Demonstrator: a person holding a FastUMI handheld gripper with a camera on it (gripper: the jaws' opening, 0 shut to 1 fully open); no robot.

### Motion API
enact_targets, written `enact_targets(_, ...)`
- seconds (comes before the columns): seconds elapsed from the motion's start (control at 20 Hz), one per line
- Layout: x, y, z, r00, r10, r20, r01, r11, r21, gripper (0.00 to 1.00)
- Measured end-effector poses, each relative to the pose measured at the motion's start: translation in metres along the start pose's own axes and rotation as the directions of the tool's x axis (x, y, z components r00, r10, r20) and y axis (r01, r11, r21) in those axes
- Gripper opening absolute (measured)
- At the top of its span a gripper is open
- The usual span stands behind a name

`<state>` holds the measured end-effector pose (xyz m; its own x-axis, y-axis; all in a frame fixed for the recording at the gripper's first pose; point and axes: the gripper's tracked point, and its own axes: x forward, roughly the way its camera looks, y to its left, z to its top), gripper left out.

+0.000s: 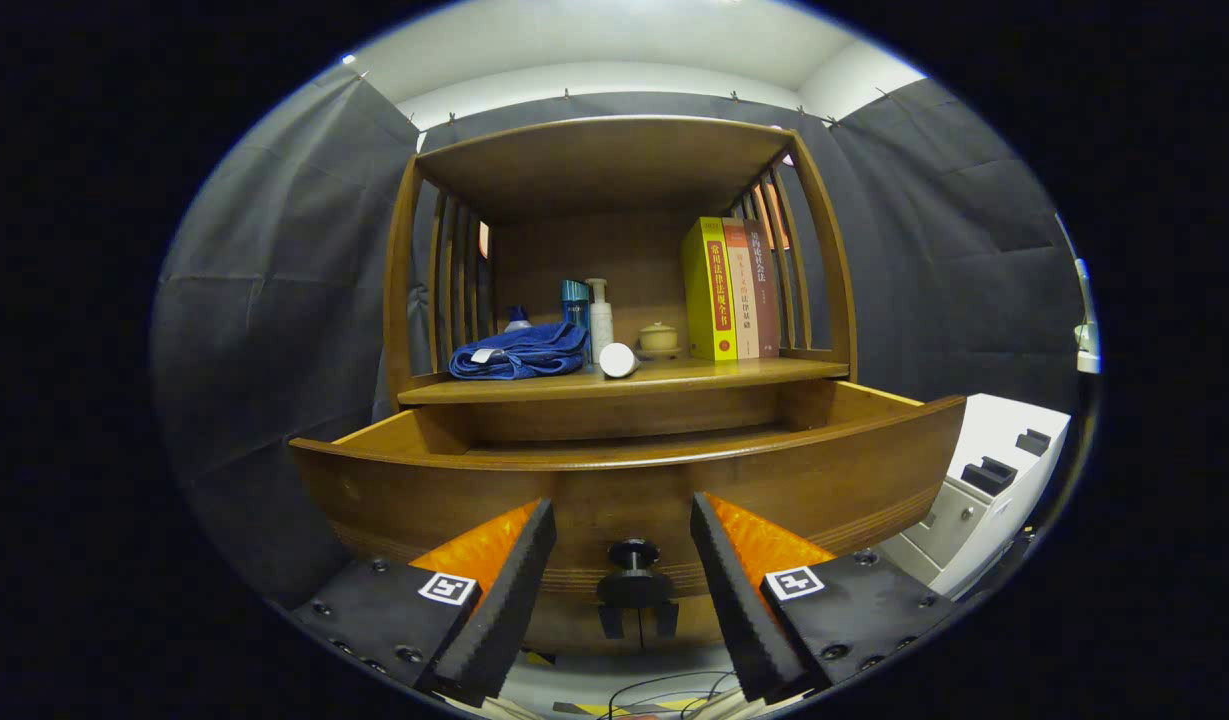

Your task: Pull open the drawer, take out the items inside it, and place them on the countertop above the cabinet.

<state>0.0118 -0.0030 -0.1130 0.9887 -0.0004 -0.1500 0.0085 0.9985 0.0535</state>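
The drawer stands pulled well out from the wooden cabinet, its curved front close ahead of the fingers and its dark knob sitting right in the gap between them. The gripper is wide open, both fingers clear of the knob, nothing held.

From this low angle the drawer's inside is hidden behind its front, so whatever lies in there can't be made out.

Up on the countertop there's a folded blue towel, a white tube lying on its side at the front edge, a pump bottle and a blue bottle behind it, a small lidded jar, and a row of books standing upright to the right. Off beside the cabinet sits a white unit.

By the look of it the opening step is done, and taking things out is the step in hand. The next move calls for lifting the gripper up over the drawer front and tipping down to see inside, then picking an item and finding a free spot on the countertop, likely between the tube and the books.
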Motion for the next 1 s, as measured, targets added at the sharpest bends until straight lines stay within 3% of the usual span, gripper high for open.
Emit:
enact_targets(0.15,0.008,-0.012,-0.009,0.999,-0.039,-0.024,0.039,0.999,-0.01,0.91)
enact_targets(0.55,0.018,-0.005,-0.008,1.0,-0.023,-0.016,0.022,0.998,-0.06,0.92)
enact_targets(1.0,0.065,-0.004,0.009,0.999,-0.026,-0.029,0.024,0.997,-0.08,0.92)
